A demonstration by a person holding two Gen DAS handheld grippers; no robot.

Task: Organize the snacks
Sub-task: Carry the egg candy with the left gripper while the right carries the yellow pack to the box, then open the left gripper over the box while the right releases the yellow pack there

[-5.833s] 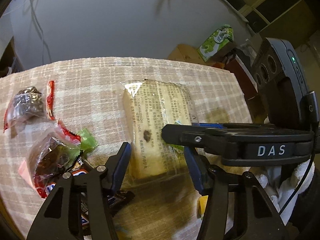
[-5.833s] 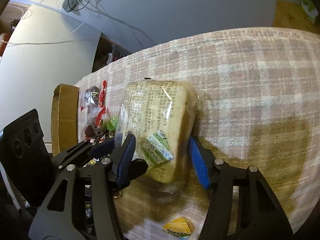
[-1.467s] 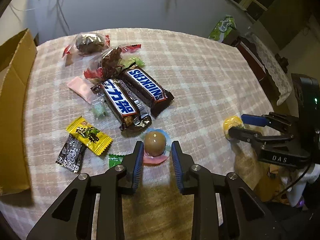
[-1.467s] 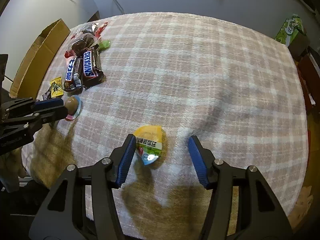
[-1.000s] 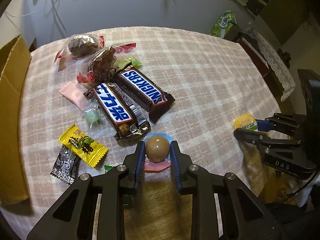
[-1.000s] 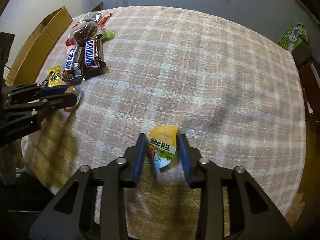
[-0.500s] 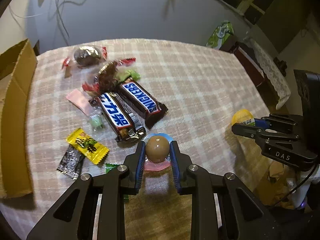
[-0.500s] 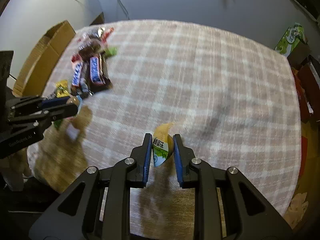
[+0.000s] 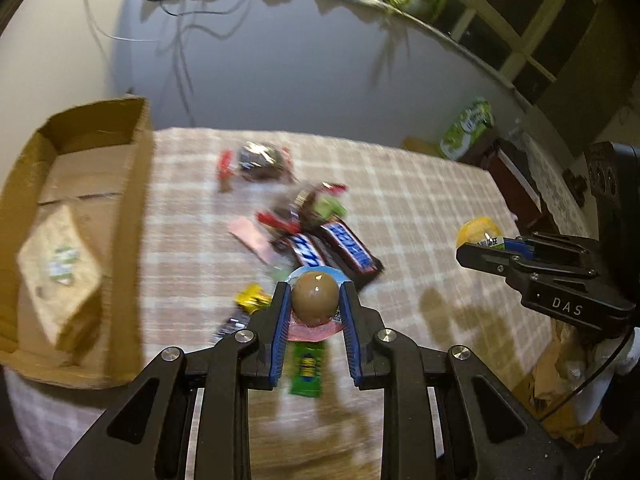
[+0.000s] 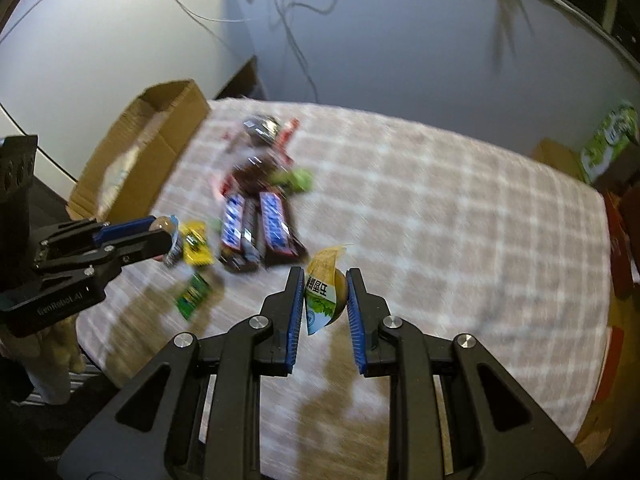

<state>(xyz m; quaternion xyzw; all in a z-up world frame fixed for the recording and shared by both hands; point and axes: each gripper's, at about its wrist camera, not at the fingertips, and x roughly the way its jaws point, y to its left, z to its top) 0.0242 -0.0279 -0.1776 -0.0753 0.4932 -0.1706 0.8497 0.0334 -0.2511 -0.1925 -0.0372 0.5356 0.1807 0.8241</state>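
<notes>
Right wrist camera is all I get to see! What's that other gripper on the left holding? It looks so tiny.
Observer: The left gripper has its fingers shut on a round brown chocolate ball that sits on a pink and blue wrapper.
Operator: Is anything in the cardboard box yet?
Observer: Yes, one wrapped bread lies inside the cardboard box.
Operator: How does my jelly cup look from over there?
Observer: The yellow jelly cup pokes out past the fingertips of the right gripper, clear of the tablecloth.
</notes>
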